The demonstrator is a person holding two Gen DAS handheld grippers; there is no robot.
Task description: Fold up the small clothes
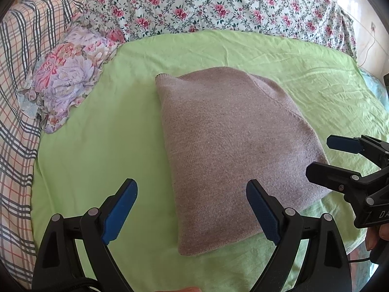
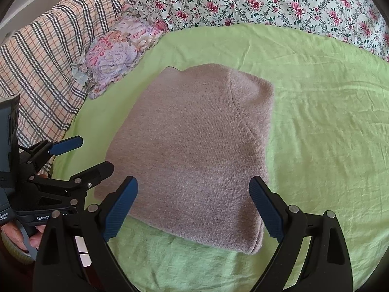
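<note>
A mauve knit sweater [image 1: 226,146] [image 2: 194,150] lies folded into a compact block on the light green sheet [image 1: 97,146] [image 2: 328,121]. My left gripper [image 1: 192,209] hovers open over the sweater's near left edge, nothing between its blue pads. In the right wrist view the left gripper [image 2: 94,153] shows at the sweater's left side, jaws apart. My right gripper [image 2: 194,209] hangs open over the sweater's near edge, empty. From the left wrist view the right gripper [image 1: 318,155] appears at the sweater's right corner, fingers spread.
A lilac floral pillow [image 1: 70,77] [image 2: 119,53] lies at the far left of the sheet. A plaid blanket [image 1: 22,73] [image 2: 48,56] is bunched on the left and a rose-print quilt [image 1: 218,4] [image 2: 267,0] runs along the back. A hand [image 2: 22,233] grips the left gripper's handle.
</note>
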